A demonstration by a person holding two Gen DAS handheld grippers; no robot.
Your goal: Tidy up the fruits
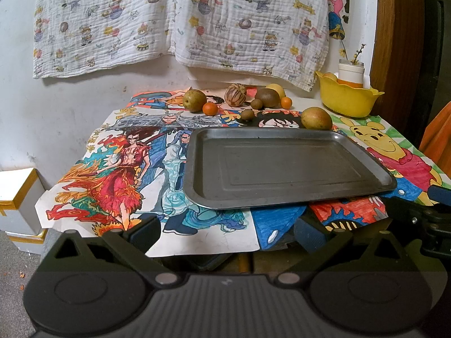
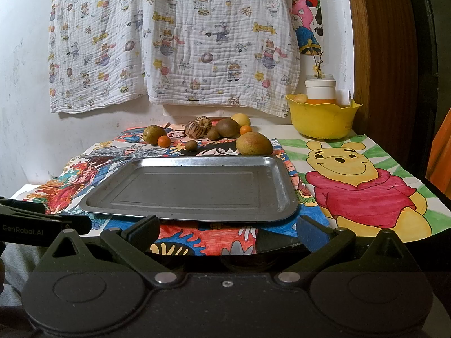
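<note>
An empty metal tray [image 1: 282, 194] [image 2: 180, 211] lies on the table over coloured drawings. Behind it sit several fruits: a mango [image 1: 316, 118] [image 2: 254, 144], a brownish pear [image 1: 194, 100] [image 2: 154, 134], a striped round fruit [image 1: 235, 95] [image 2: 198, 128], a large kiwi [image 1: 267, 95] [image 2: 227, 127], small kiwis [image 1: 247, 114] [image 2: 191, 144], two small oranges [image 1: 210, 109] [image 2: 163, 141] and a yellow fruit [image 1: 277, 88] [image 2: 240, 119]. My left gripper [image 1: 228, 232] and right gripper [image 2: 228, 231] hover open at the table's near edge, well short of the fruit, holding nothing.
A yellow bowl [image 1: 348, 100] [image 2: 321, 122] with a fruit and a white jar [image 1: 351, 74] [image 2: 320, 90] stands at the back right. A printed cloth [image 1: 180, 19] hangs on the wall. White boxes [image 1: 17, 200] sit on the floor at left. A wooden frame [image 2: 377, 56] rises on the right.
</note>
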